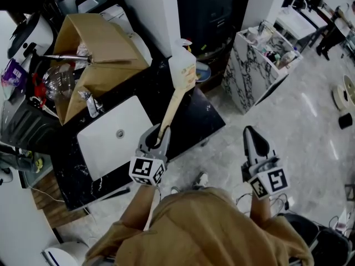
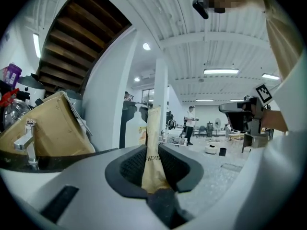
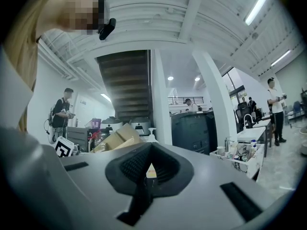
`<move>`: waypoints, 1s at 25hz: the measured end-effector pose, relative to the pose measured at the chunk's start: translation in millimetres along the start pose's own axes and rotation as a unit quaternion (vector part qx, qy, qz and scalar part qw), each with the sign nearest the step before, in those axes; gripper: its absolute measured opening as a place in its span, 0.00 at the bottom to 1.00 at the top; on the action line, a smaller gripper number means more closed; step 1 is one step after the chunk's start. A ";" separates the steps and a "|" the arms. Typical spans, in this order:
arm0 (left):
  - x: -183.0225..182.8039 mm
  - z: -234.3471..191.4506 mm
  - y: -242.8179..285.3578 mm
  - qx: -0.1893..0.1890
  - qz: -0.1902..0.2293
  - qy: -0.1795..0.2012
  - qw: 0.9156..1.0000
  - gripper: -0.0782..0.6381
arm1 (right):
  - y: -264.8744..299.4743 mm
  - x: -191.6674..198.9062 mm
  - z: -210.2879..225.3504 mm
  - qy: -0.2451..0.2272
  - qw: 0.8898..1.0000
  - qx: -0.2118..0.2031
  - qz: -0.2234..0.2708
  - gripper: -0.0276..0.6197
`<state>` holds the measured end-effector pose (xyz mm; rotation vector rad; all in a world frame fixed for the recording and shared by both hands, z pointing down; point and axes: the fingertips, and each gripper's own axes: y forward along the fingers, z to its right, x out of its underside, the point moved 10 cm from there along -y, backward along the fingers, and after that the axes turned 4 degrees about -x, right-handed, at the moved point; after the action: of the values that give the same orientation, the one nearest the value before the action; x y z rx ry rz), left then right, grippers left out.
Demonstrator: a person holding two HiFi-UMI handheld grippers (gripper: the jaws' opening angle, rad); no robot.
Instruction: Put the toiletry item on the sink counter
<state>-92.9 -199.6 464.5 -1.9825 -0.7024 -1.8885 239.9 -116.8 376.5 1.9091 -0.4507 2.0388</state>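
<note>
We see the left claw (image 1: pixel 160 137) clamped on the toiletry tube (image 1: pixel 176 96), its long axis toward 1 o'clock over the counter (image 1: pixel 201 122). The right claw (image 1: pixel 250 134), closed and empty, stands at 3 o'clock.

Open cardboard box (image 1: pixel 94 54) with clutter just beside the faucet (image 1: pixel 91 105); marble-pattern cart (image 1: pixel 249 79) holding bottles, well right.

You stand in big open lab-style hall with staged washroom corner. Left of your left jaws: black sink counter (image 1: pixel 194 121), white basin (image 1: pixel 113 140), tap (image 1: pixel 91 105), cardboard box (image 1: pixel 94 54) beside tap. Above those jaws: stair underside (image 2: pixel 81 37), ribbed ceiling (image 2: pixel 192 13), strip lights (image 2: pixel 220 71). Beyond jaw tips: person (image 2: pixel 190 123) standing on polished floor (image 1: pixel 310 121). Right of your right jaws: marbled trolley (image 3: pixel 242 155) holding toiletries.
</note>
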 end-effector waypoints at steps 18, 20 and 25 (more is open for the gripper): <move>58.4 -21.0 63.9 0.014 -0.116 0.024 0.993 0.21 | -1.2 0.3 -8.0 0.000 1.000 0.015 -0.002 0.05; 63.4 -21.4 70.6 0.017 -0.126 0.028 0.992 0.21 | -1.7 0.4 -7.5 0.000 1.000 0.017 -0.003 0.05; 77.6 -22.8 87.0 0.020 -0.154 0.039 0.987 0.21 | -1.3 1.1 -4.8 0.000 1.000 0.021 -0.003 0.05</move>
<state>-63.7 -273.9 552.5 -1.8489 -1.0663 -2.0916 236.0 -113.5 377.3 1.9315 -0.4049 2.0595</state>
